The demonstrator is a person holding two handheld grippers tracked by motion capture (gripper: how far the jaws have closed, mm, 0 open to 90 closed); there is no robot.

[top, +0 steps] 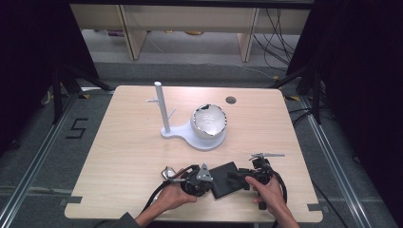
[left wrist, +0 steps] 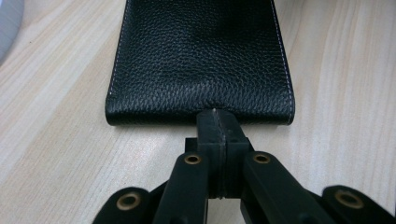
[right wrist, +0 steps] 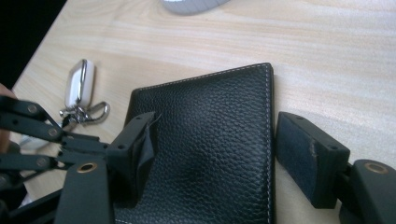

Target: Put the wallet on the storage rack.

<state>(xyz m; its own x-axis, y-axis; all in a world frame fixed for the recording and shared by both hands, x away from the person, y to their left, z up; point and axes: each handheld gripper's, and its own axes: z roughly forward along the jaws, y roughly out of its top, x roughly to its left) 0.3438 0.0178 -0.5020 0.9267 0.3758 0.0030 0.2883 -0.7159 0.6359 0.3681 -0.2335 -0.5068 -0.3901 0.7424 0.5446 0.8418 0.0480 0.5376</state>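
Left tongs (left wrist: 218,122) pinching wallet (left wrist: 201,60) edge on tabletop (top: 123,156); right tongs (right wrist: 212,158) released, straddling wallet, probably about to grip. Nothing lifted yet.

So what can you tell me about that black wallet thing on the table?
The wallet is black, grainy leather by the look of it, with pale stitching along its edges. It is folded shut and lies flat on the wooden table, near the front edge. The left gripper is shut on its folded edge. The right gripper has its jaws open around the other end, one on each side.
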